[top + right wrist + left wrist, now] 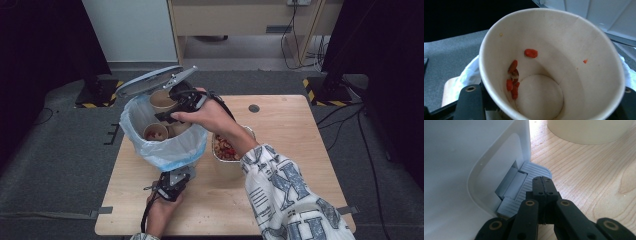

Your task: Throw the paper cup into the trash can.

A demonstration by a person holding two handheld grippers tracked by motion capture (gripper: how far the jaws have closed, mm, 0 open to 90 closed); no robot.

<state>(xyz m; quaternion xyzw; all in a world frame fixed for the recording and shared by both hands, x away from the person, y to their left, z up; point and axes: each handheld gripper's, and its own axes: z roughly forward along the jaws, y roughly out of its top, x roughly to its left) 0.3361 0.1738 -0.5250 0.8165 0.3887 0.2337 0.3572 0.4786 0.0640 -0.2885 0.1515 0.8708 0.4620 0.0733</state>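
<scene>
Main risk: the left gripper (171,186) is what keeps the bin lid (150,80) up. Its jaws are pressed fully together, holding nothing, tips resting on the ribbed grey pedal (524,187) at the base of the white pedal bin (461,170). If the tips slide off the ribbing, I'd expect the lid to drop onto the right hand (210,117) and cup.

Second risk: the paper cup (551,62) in the right gripper (182,100) has red food bits stuck to its inner wall. It sits tilted over the bin mouth, above the blue liner bag (170,145), which already has other cups inside. Release too close to the rim and it could catch the liner edge and tip out onto the worktop (280,115).

Right jaws: spread around the cup's lower part, gripping it, as far as the right gripper view lets me judge; contact points themselves are hidden behind the cup.

Foil tray of leftovers (226,148) sits just beside the bin, under the right forearm; a sleeve snag could drag it.
</scene>
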